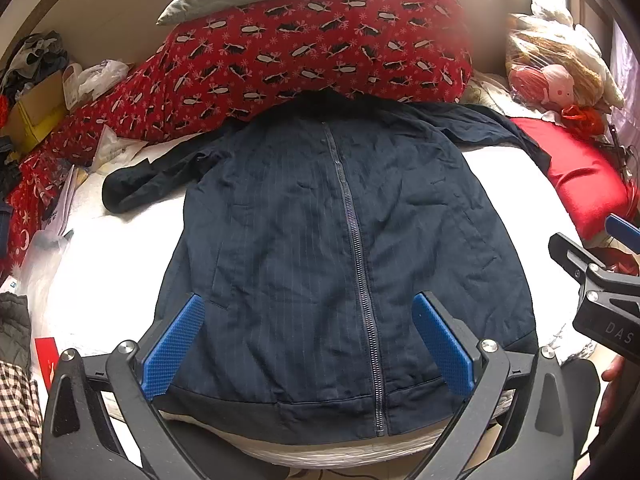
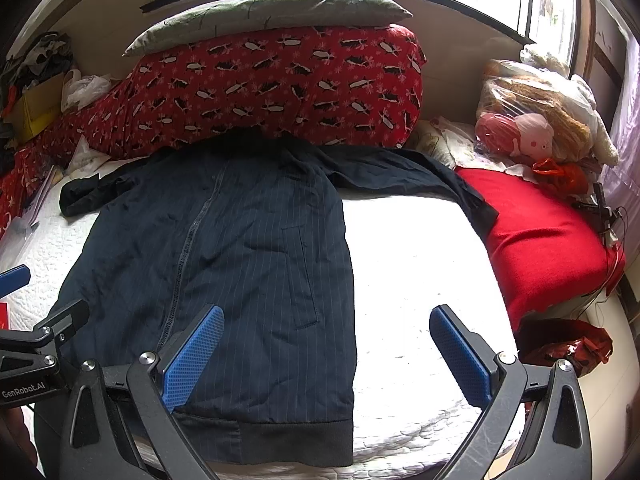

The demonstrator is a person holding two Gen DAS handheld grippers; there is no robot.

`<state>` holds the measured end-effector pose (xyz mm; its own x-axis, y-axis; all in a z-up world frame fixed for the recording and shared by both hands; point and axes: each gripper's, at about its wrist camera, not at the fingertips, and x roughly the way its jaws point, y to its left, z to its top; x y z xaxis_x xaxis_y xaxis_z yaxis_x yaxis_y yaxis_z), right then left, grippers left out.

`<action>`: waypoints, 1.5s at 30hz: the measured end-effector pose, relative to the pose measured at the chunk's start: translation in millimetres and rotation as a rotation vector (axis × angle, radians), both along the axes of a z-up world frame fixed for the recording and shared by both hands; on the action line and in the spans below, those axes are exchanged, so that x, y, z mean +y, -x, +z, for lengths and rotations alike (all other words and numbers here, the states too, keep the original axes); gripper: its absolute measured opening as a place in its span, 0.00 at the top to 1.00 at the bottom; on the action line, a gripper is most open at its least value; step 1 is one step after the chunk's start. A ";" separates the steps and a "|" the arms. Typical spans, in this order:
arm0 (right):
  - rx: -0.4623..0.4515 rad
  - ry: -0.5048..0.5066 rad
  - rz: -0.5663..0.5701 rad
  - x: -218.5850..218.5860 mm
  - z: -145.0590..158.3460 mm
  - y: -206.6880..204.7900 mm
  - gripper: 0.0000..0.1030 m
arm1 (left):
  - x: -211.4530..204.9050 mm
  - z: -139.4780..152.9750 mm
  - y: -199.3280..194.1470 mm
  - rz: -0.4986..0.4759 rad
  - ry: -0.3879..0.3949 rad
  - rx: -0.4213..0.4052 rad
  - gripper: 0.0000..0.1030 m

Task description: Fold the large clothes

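White quilted mattress (image 2: 408,280) is filling the space ahead of both grippers, and it is lying under a window with clutter along the far wall. Beyond the grippers, a red patterned quilt (image 1: 320,48) with a grey pillow (image 2: 264,12) on top is resting against that wall, and a red cushion (image 2: 540,248) is sitting ahead of the right gripper, to its right.

Between the quilt and the grippers, the navy jacket (image 1: 340,240) is lying flat, zipped, with its hem closest to the fingers and both sleeves spreading outwards at the far end.

The left gripper (image 1: 308,348) is hovering over the hem with fingers wide apart, holding nothing. The right gripper (image 2: 326,360) is also wide open and empty, over the jacket's right edge and bare mattress.

I think the fold is not yet started. To do it well, each gripper should be pinching one sleeve near the cuff and laying it across the chest, keeping the cloth smooth.
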<state>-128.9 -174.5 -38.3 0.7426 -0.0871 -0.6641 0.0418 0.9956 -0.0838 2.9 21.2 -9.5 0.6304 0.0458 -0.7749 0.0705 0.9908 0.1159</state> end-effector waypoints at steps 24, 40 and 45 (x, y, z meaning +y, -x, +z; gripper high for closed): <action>0.013 -0.007 0.009 3.7 -4.9 -5.2 0.00 | 1.3 -6.6 -4.8 0.008 0.012 0.022 0.00; 0.050 -0.016 0.000 0.5 -17.8 -22.8 0.00 | 15.5 -16.9 -27.8 0.054 0.013 0.055 0.00; 0.067 -0.015 -0.009 -1.8 -22.8 -29.6 0.00 | 24.7 -21.7 -37.0 0.085 0.002 0.063 0.00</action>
